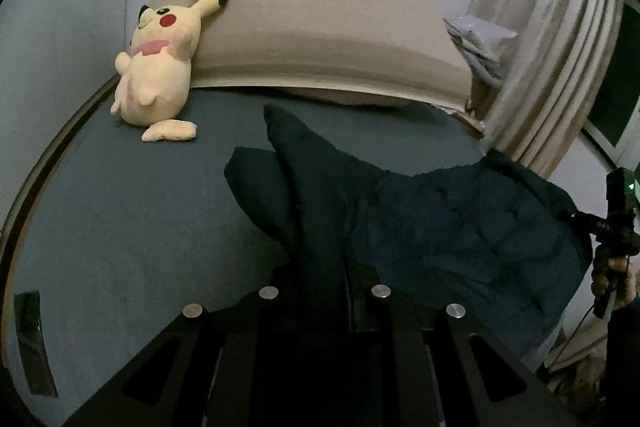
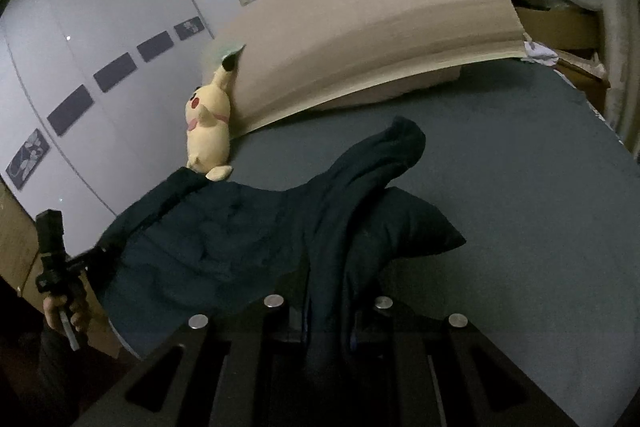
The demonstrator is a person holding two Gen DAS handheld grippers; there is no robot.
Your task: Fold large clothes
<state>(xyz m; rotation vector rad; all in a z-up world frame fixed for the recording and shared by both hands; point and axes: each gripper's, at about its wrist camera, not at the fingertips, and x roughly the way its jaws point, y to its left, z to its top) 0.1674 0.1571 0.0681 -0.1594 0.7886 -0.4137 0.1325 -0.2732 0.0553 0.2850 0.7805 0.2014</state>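
Soft, bulky dark padded jacket (image 1: 460,223), pinched by left hand-held gripper (image 1: 326,283) and right hand-held gripper (image 2: 330,311) over bed (image 2: 520,187); likely floppy, best gripped at seams.

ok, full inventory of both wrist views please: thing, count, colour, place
dark navy padded garment: 1, navy, near edge of bed, held up between both grippers
blue-grey bed sheet: 1, blue-grey, covers mattress
yellow Pikachu plush toy: 1, yellow, far left of bed, leaning on bedding
beige folded bedding: 1, beige, head of bed
cream curtain: 1, cream, right of bed
left gripper: 1, black, shut on garment
right gripper: 1, black, shut on garment
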